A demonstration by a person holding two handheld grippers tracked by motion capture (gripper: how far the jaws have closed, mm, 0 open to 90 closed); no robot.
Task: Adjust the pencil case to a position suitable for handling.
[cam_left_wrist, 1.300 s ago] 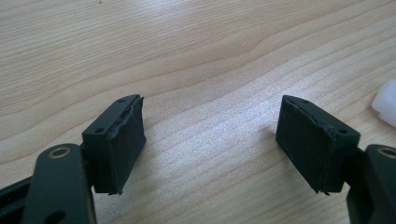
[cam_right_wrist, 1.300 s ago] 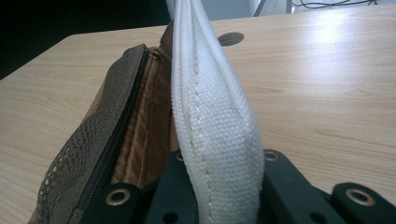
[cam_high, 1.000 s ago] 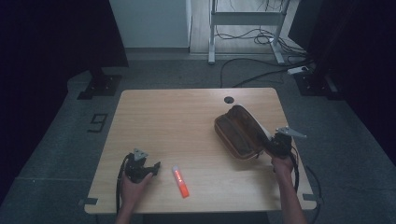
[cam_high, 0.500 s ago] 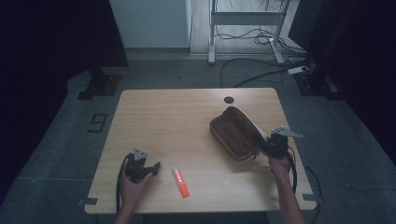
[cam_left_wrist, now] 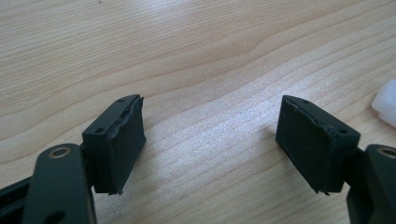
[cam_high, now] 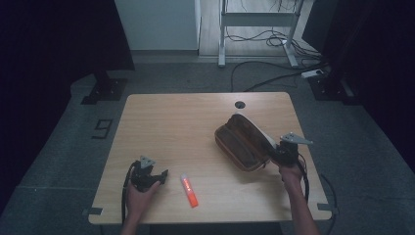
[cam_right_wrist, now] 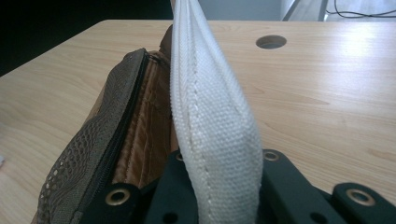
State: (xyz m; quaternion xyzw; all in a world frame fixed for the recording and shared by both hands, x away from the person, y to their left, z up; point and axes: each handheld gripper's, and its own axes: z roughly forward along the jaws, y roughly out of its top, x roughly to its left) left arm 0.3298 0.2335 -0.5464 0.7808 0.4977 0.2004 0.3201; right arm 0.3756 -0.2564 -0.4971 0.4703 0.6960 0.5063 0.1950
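- Pouch (cam_high: 242, 142): soft brown fabric, open, right side of table (cam_high: 186, 122); likely light and floppy.
- Right gripper (cam_high: 280, 152): clamped on its white edge (cam_right_wrist: 212, 116), a sound hold.
- Left gripper (cam_left_wrist: 210, 140): jaws apart, empty.

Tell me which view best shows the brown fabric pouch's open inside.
The right gripper view: the brown fabric pouch gapes close up, its orange-brown lining and zip visible. The high view shows the pouch small and whole; the left gripper view shows bare wooden table.

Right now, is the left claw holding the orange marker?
No, the left claw is open over bare table, and the marker lies beside it.
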